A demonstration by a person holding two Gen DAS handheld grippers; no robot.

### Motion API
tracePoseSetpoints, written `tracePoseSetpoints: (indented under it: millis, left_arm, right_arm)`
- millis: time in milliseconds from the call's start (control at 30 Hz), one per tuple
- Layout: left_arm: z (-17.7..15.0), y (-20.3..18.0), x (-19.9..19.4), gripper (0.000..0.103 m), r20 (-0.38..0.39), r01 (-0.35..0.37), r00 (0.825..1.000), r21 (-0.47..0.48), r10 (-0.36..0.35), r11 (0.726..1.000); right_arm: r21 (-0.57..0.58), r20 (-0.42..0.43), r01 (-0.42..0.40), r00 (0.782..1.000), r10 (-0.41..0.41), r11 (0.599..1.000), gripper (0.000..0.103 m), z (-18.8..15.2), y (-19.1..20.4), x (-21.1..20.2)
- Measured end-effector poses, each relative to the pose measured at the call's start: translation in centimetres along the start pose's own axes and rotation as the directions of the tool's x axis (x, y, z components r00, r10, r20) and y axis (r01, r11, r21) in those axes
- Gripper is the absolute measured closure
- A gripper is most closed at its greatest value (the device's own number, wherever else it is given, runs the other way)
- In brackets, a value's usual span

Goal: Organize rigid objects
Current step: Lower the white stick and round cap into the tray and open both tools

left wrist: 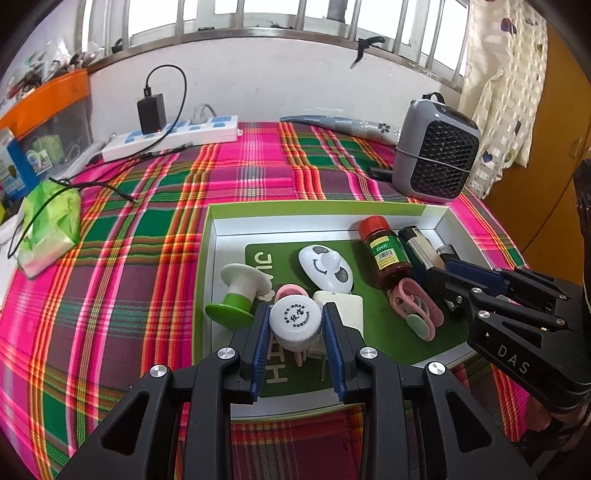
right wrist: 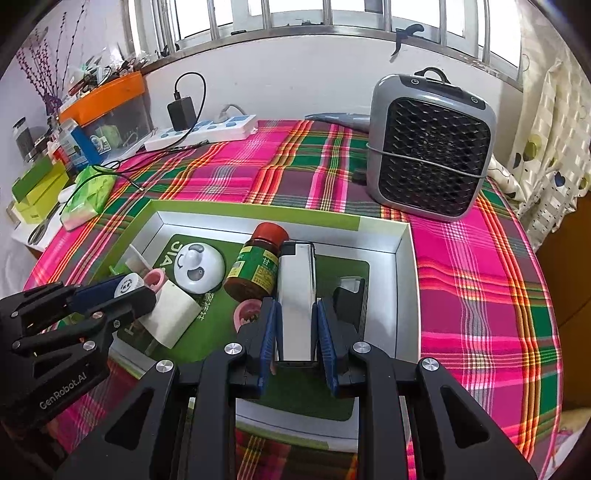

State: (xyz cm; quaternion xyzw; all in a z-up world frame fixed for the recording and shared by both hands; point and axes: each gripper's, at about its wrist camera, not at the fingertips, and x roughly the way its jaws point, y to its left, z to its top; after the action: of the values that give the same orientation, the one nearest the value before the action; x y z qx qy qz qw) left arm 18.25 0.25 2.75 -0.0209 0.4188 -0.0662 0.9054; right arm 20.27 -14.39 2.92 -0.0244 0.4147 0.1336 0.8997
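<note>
We saw a plaid-covered tabletop (left wrist: 155, 229) under a barred window (left wrist: 258, 14), with a grey fan (right wrist: 428, 147) and power strip (left wrist: 173, 136) behind the green-rimmed tray (left wrist: 317, 206). Over the tray, our left tool (left wrist: 295, 325) clamped a white bottle (left wrist: 294, 322); our right tool (right wrist: 295, 325) clamped a silver lighter (right wrist: 297, 295)

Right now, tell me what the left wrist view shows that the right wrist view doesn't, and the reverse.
Only the left wrist view: the green-and-white spool lying whole in the box, and the printed cap of the white bottle gripped by the left gripper.

Only the right wrist view: the scissors and green boxes off the cloth's left edge.

Both: the green-rimmed box, panda gadget, red-capped bottle, silver lighter in the right gripper, and fan heater.
</note>
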Motion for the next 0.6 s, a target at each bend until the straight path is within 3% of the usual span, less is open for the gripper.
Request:
tracePoseSetpoints:
  millis: [600]
  left_arm:
    - [-0.03, -0.19, -0.02, 0.072, -0.002, -0.01, 1.0, 0.01, 0.01, 1.0]
  right_arm:
    - [-0.001, -0.006, 0.003, 1.0, -0.003, 1.0, 0.079, 0.02, 0.03, 0.41]
